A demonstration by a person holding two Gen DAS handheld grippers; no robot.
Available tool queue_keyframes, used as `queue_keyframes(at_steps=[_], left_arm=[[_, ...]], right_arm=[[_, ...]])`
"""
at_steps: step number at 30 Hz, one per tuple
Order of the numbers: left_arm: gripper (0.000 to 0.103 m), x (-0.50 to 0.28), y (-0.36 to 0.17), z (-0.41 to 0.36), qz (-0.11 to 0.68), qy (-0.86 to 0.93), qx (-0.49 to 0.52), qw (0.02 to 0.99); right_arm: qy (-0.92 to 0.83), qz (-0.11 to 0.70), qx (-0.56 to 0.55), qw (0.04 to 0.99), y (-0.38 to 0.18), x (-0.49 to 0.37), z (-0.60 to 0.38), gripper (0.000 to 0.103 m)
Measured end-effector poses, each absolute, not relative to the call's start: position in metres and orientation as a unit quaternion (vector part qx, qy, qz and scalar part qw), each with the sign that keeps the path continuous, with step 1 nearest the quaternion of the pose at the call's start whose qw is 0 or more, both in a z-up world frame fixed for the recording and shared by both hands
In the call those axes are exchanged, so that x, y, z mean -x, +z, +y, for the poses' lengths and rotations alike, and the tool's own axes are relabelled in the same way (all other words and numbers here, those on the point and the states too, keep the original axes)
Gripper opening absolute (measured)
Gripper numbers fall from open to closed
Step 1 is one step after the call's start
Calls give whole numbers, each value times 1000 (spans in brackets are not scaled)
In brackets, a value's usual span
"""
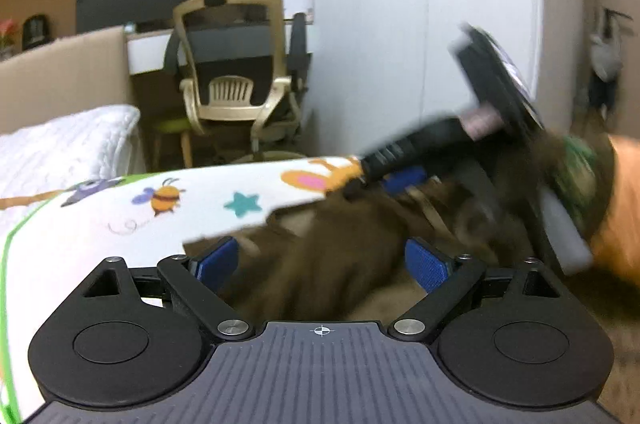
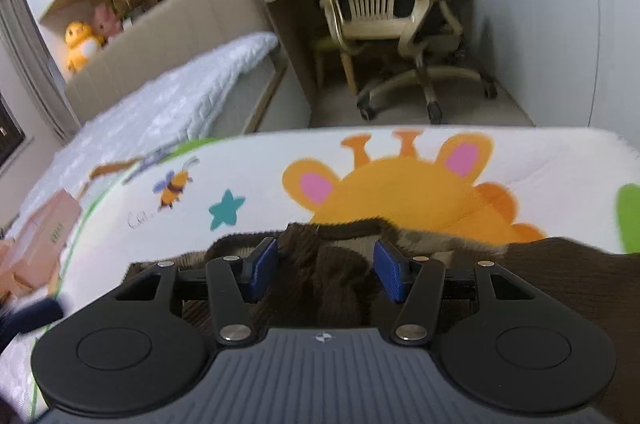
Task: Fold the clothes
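Left wrist view: a printed play mat fills the left and centre of the frame. A brown garment lies on it at lower centre, heaped and blurred. An office chair occupies the upper centre. The left gripper stands wide open above the garment, pads clear of the fabric. Right wrist view: the right gripper is roughly half open at lower centre, with a garment fold between the pads; contact cannot be determined.

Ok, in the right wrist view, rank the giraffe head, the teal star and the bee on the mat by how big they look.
Largest to smallest:
1. giraffe head
2. teal star
3. bee, looking near the star's size, so those two are uncertain.
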State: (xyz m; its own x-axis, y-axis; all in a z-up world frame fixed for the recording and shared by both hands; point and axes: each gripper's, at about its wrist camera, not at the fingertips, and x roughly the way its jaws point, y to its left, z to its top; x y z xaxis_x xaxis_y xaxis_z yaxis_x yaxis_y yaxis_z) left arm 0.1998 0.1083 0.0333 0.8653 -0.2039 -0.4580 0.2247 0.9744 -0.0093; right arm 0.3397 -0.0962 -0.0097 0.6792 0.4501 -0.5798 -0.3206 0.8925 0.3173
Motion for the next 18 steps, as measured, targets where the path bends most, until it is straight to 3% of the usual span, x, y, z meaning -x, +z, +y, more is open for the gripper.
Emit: queue_keyframes(at_steps=[8,9,11,12,15,18], left_arm=[[87,-319,15,96,329,-185,63,924],[82,-328,8,93,341,-189,67,918],[50,-342,-4,84,363,-188,64,910],[27,-342,-5,78,366,-180,56,911],[20,-319,7,63,326,-183,25,927],[21,-268,21,43,313,-268,1,911]], right_arm=[[213,215,-83,949,34,-257,-181,65],[208,214,-87,951,34,-252,-192,65],[195,213,-93,953,32,-244,-211,65],[189,214,-95,954,31,-242,-218,65],[170,216,-103,956,28,-238,-236,65],[167,219,-104,956,30,-236,-235,65]])
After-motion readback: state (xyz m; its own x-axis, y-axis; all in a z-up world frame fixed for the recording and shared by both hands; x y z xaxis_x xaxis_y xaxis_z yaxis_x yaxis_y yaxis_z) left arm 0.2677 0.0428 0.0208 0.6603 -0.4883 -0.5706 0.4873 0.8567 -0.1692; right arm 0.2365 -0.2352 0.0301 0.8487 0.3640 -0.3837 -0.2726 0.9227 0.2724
